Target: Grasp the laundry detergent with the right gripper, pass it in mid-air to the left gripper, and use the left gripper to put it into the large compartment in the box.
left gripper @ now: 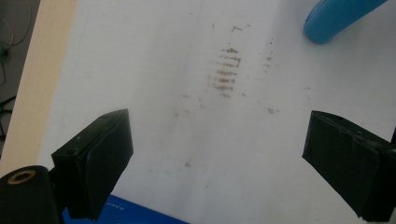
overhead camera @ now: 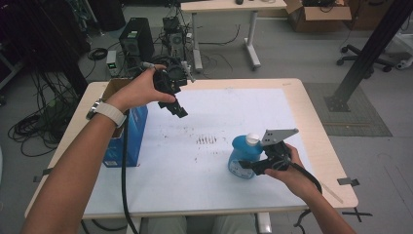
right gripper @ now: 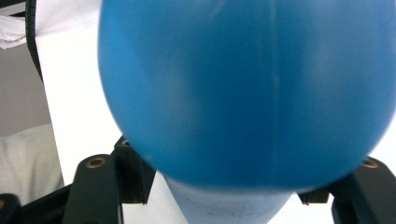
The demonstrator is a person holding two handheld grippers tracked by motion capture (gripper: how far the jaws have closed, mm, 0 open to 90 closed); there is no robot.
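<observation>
**Grip closing on the blue bottle**

Jaws of the right gripper (overhead camera: 249, 165) sit either side of the blue bottle (overhead camera: 242, 156), low and right of centre in the high view; the right gripper view shows its neck pinched between them, the round body bulging above. The step looks like securing the hold. Next comes a steady lift without letting it swing. The left gripper (overhead camera: 179, 110), upper left, hangs spread and empty over the white mat (overhead camera: 214, 107), beside a blue box (overhead camera: 134, 136).
</observation>
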